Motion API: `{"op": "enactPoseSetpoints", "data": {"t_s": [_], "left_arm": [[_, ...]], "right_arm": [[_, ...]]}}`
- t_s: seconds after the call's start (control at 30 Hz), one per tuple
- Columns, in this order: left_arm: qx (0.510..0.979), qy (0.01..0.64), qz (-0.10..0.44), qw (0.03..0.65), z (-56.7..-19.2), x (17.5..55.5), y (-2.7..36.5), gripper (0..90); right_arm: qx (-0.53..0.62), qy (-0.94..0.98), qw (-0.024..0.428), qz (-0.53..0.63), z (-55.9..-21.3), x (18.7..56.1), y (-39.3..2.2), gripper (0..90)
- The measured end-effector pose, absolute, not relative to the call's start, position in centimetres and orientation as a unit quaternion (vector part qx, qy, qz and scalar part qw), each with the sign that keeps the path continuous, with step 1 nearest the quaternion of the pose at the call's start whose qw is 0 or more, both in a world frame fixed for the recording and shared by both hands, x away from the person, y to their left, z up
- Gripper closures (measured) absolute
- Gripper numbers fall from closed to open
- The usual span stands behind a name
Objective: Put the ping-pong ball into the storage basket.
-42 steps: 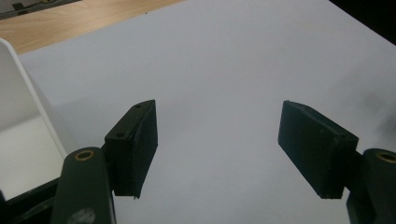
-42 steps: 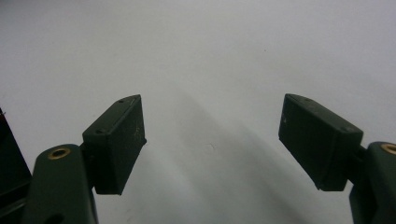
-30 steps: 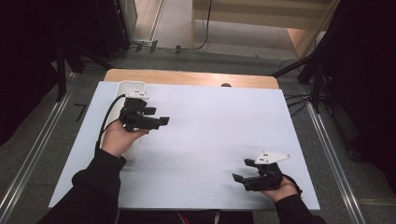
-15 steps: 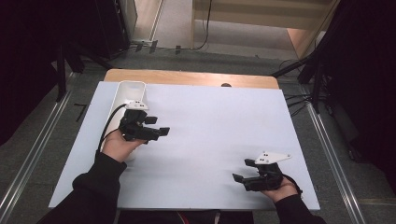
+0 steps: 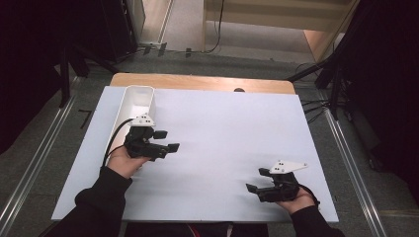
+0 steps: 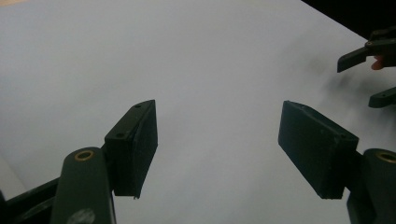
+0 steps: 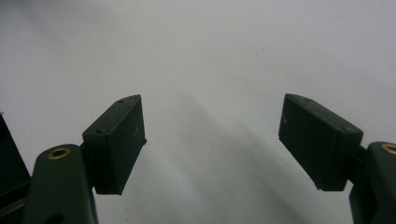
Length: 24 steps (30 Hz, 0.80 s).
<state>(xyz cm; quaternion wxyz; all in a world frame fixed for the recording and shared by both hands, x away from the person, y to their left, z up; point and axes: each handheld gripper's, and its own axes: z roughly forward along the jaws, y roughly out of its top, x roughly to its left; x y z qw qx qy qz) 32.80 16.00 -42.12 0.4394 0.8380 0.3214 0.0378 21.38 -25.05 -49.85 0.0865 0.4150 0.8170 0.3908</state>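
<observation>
Item: white tray point(image 5: 138, 97), long, open-topped, far-left part of white table sheet point(image 5: 232, 128), long axis running away from person. Looks empty from high view; inside bottom partly hidden.

L gripper point(image 5: 165, 140): in left hand point(image 5: 123, 160), just near side of tray's near end, jaws pointing twd table centre. Jaws apart, nothing betw. them; left gripper view confirms: both pads point(image 6: 135, 147) over bare sheet, gap clear.

R gripper point(image 5: 257, 180): in right hand point(image 5: 296, 200), near-right corner of sheet, well apart from tray. Jaws apart, nothing held; pads point(image 7: 116, 142) over bare sheet in right gripper view.

Change vs. 1 s ago: L hand has drawn back twd person and sunk a little; tray, then mostly covered by gripper, now fully exposed and standing free. Jaw gap same as before. R hand unmoved.

Meaning (judgement): tray appears set down/released at far left, L gripper backing off it. No other objs on sheet to load, so tray placement seems done; next likely both hands idle or fetch smth new.

Other: wooden table edge point(image 5: 197, 81) beyond sheet; grey floor point(image 5: 247, 54) around.
</observation>
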Motion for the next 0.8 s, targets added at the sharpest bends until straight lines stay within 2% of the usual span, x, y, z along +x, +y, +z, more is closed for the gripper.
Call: {"op": "enactPoseSetpoints", "data": {"t_s": [0.33, 0.43, 0.8], "left_arm": [[0.842, 0.304, 0.040, 0.445, -42.9, 31.6, 15.9, 28.8], [0.846, 0.299, 0.040, 0.439, -43.2, 31.4, 15.7, 22.2], [0.848, 0.277, 0.033, 0.451, -43.7, 30.2, 15.9, 22.2]], "right_arm": [[0.415, 0.817, 0.086, 0.391, -49.9, 21.4, -25.1, 21.5], [0.416, 0.816, 0.086, 0.391, -49.9, 21.4, -25.1, 21.5], [0.416, 0.817, 0.084, 0.391, -49.9, 21.4, -25.1, 21.5]]}}
